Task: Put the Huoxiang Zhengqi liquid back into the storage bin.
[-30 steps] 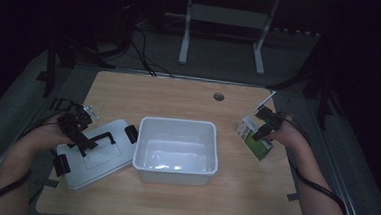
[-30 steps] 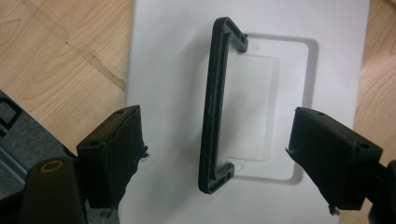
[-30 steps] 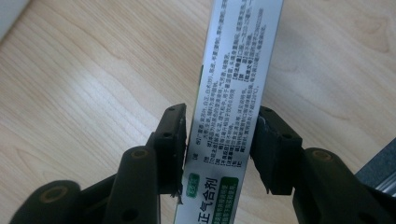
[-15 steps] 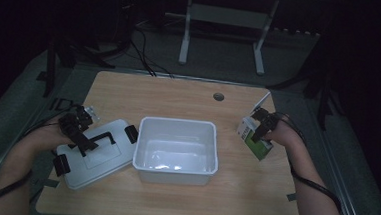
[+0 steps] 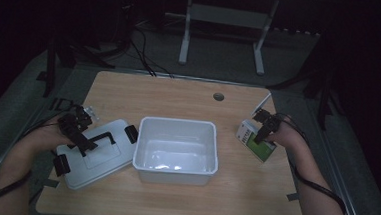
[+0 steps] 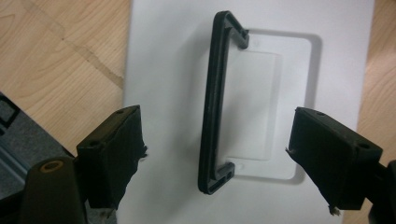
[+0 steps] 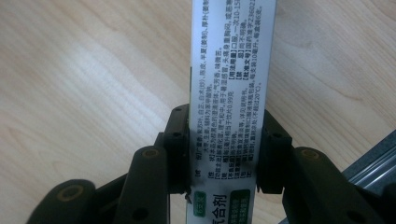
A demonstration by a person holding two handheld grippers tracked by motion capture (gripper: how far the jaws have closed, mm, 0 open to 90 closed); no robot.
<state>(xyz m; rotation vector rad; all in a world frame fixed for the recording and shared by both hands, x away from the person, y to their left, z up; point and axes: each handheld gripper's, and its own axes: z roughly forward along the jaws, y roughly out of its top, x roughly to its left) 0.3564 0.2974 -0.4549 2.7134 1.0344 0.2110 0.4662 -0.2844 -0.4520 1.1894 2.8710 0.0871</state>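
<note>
A white lid (image 5: pixel 100 157) with a black handle (image 5: pixel 96 139) lies flat at the table's left, against a white open tub (image 5: pixel 176 149). My left gripper (image 5: pixel 77 125) hovers over the lid, open. In the left gripper view its jaws stand wide on either side of the handle (image 6: pixel 212 107) and above the lid (image 6: pixel 168 56), touching nothing. At the right edge lies a white and green printed box (image 5: pixel 254 141). My right gripper (image 5: pixel 265 129) has just been closing its jaws on it. In the right gripper view both pads press the box's (image 7: pixel 229 70) long sides, the right gripper (image 7: pixel 226 154) shut on it.
The wooden table (image 5: pixel 179 94) has a round cable hole (image 5: pixel 218 96) near its far edge. A metal stand frame (image 5: pixel 223 34) and cables are on the dark floor behind. The tub holds nothing. Black clips sit at the lid's ends.
Both hands keep their places. The right gripper's jaws have drawn in a little around the box. Lid, tub and box lie where they were.
</note>
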